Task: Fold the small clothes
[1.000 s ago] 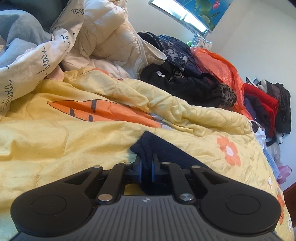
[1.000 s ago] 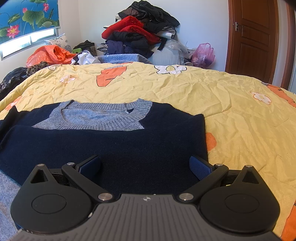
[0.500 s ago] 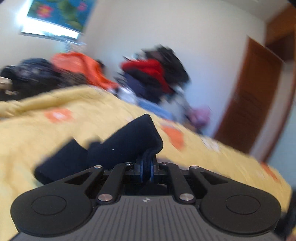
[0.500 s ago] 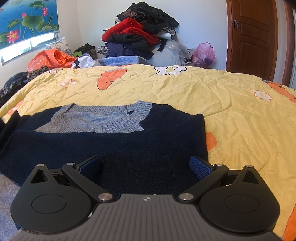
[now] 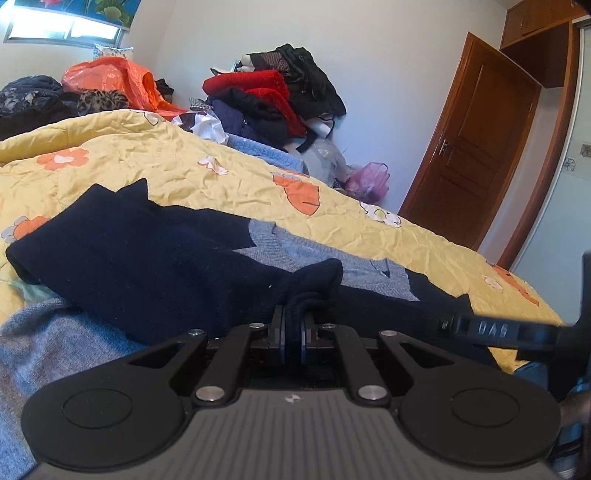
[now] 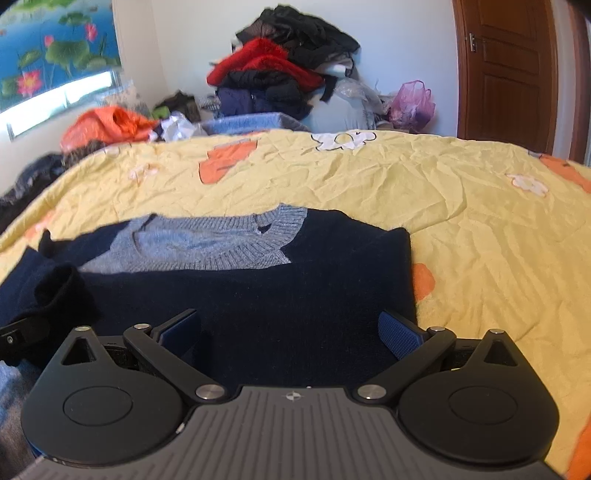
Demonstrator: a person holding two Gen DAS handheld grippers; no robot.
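Navy knit sweater with grey collar [image 6: 258, 295]: my left gripper [image 5: 291, 332] pinches its sleeve cuff [image 5: 314, 280] to fold inward; right gripper [image 6: 291, 332], empty, is closing above the body.

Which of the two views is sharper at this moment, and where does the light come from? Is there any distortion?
Left wrist view: sharp, lit by the bright window at top left; the door frame bows from the fisheye. Right wrist view: softly blurred, most around the sweater collar and left edge; its window strip glares white.
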